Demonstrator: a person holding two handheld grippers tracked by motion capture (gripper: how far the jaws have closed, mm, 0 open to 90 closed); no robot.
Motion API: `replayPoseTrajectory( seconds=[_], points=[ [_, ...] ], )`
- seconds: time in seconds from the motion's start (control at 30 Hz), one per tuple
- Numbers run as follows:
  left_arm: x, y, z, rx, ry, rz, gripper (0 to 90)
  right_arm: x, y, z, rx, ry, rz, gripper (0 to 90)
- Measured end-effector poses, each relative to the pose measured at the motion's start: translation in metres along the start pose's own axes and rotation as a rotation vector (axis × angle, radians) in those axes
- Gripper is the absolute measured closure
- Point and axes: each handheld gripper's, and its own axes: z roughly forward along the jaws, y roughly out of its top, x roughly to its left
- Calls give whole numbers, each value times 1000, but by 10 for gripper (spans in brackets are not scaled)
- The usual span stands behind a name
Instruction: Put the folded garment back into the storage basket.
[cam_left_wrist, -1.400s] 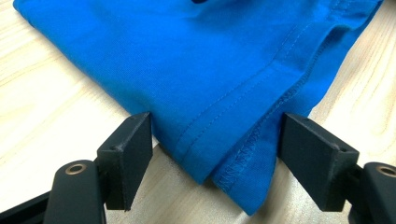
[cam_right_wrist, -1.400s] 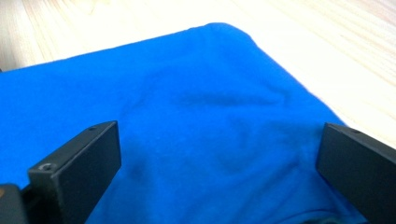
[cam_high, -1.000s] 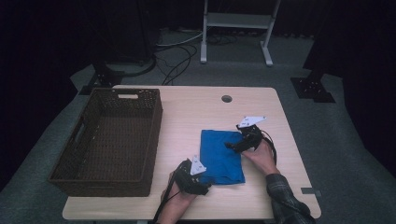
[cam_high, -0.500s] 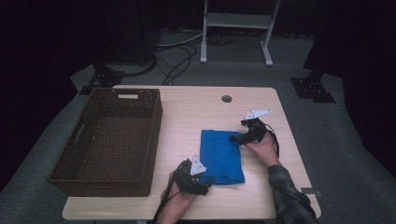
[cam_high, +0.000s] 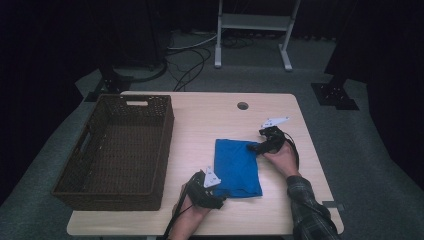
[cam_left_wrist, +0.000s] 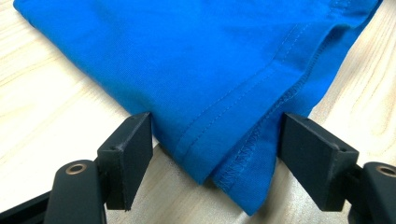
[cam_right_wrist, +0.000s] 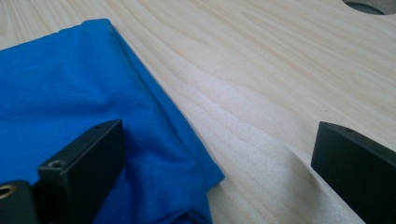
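A folded blue cloth (cam_high: 236, 167) lies flat on the wooden table (cam_high: 210, 117), right of centre. My left gripper (cam_high: 218, 199) sits at the cloth's near left corner. In the left gripper view its jaws (cam_left_wrist: 217, 140) stand open astride the hemmed corner of the cloth (cam_left_wrist: 210, 70), and the pads do not squeeze it. My right gripper (cam_high: 256, 147) is at the cloth's far right corner. In the right gripper view the gripper (cam_right_wrist: 224, 144) is open, with one jaw over the blue cloth (cam_right_wrist: 70, 93) and the other over bare wood.
A dark wicker basket (cam_high: 75, 177) fills the table's left side, close to the cloth's left. A round cable hole (cam_high: 243, 106) lies at the table's far edge. Bare wood (cam_right_wrist: 261, 70) stretches beyond the cloth's far right corner.
The right hand with its gripper has shifted slightly right and away, off the cloth's corner to its right edge. The left gripper and the cloth have stayed put.
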Motion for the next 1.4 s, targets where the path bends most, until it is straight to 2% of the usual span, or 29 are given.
replayPoseTrajectory(
  seconds=[0.2, 0.33, 0.53, 0.87, 1.3, 1.4],
  points=[
    [2, 1, 1, 1, -14, 11, 265, -2, 0, 2, 24, 17, 43, 24],
    [3, 1, 1, -4, -9, 9, 268, -2, 0, 2, 23, 17, 43, 24],
    [2, 1, 0, -10, 14, -8, 348, -2, 0, 2, 23, 18, 44, 24],
    [2, 0, -1, -21, 23, -14, 480, -2, 0, 2, 23, 16, 43, 24],
    [-2, 1, 0, -34, 42, -22, 735, -1, 1, 3, 25, 16, 35, 23],
    [-3, 2, 0, -33, 48, -26, 761, -1, 1, 3, 26, 14, 41, 22]
  ],
)
